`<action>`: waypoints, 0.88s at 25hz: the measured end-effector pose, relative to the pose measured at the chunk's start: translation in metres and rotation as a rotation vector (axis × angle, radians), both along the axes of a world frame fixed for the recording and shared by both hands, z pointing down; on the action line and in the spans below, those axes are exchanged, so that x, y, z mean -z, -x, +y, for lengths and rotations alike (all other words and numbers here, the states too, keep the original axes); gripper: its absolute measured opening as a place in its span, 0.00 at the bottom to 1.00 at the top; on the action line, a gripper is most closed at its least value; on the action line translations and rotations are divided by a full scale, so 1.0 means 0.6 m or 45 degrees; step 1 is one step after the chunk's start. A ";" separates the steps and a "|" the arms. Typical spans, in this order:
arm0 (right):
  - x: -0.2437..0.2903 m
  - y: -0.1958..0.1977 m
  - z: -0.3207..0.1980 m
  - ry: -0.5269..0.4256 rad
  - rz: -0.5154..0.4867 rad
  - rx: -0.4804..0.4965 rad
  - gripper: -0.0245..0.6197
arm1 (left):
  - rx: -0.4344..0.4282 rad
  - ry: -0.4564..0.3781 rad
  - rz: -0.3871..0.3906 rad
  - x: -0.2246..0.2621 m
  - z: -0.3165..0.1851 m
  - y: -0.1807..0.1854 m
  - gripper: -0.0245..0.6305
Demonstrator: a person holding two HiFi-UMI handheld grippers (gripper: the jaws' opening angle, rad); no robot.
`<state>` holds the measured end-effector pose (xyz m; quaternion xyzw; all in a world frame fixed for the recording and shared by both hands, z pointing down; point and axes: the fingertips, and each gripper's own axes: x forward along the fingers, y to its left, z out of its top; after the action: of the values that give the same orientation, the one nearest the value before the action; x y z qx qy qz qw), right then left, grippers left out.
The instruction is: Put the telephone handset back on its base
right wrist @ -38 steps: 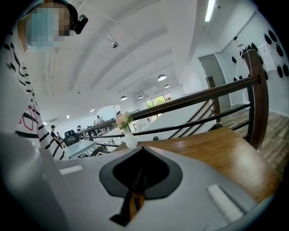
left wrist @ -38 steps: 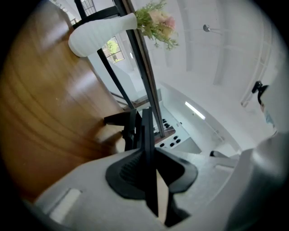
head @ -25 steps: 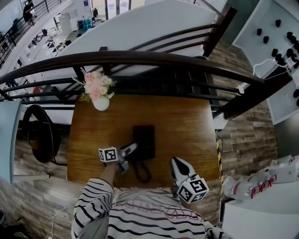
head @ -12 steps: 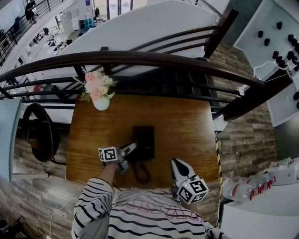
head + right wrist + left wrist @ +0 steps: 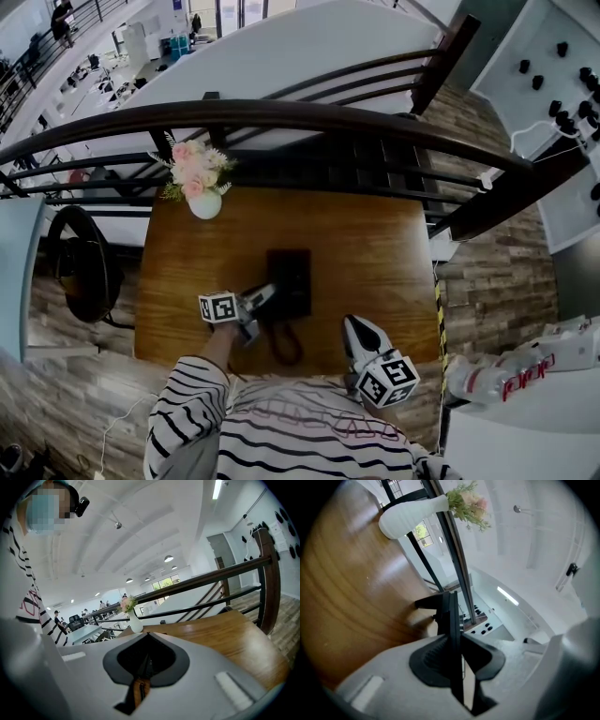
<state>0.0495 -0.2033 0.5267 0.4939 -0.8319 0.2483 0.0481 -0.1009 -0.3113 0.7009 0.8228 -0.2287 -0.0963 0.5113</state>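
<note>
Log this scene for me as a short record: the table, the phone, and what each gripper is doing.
surface: wooden table
vase: white, holds flowers, far left corner
telephone base: black, mid-table
left gripper: pads on the handset, jaws opening
handset position: at the base's left side, seating unclear
cord: looped in front of the base
right gripper: jaws together, empty, by the table's near edge

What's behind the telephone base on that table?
Only bare tabletop directly behind the telephone base; a white vase of flowers stands at the far-left corner. Wood beneath the base is covered.
</note>
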 end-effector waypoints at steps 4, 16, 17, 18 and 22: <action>-0.002 0.003 0.002 -0.003 0.001 0.016 0.04 | 0.052 0.031 0.005 -0.007 -0.003 0.006 0.17; 0.005 0.021 0.005 -0.012 0.001 0.067 0.04 | 0.105 0.042 -0.002 -0.006 0.003 0.016 0.19; 0.004 0.023 0.005 -0.012 0.000 0.071 0.04 | 0.102 0.035 -0.017 -0.007 0.004 0.016 0.19; 0.003 0.025 0.006 -0.011 0.000 0.077 0.04 | 0.102 0.030 -0.030 -0.007 0.006 0.017 0.19; 0.003 0.030 0.007 -0.011 -0.005 0.102 0.04 | 0.117 0.013 -0.062 -0.002 0.011 0.020 0.19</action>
<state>0.0313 -0.1988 0.5249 0.4597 -0.8523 0.2436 0.0542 -0.1130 -0.3046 0.7024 0.8109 -0.2791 -0.0985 0.5048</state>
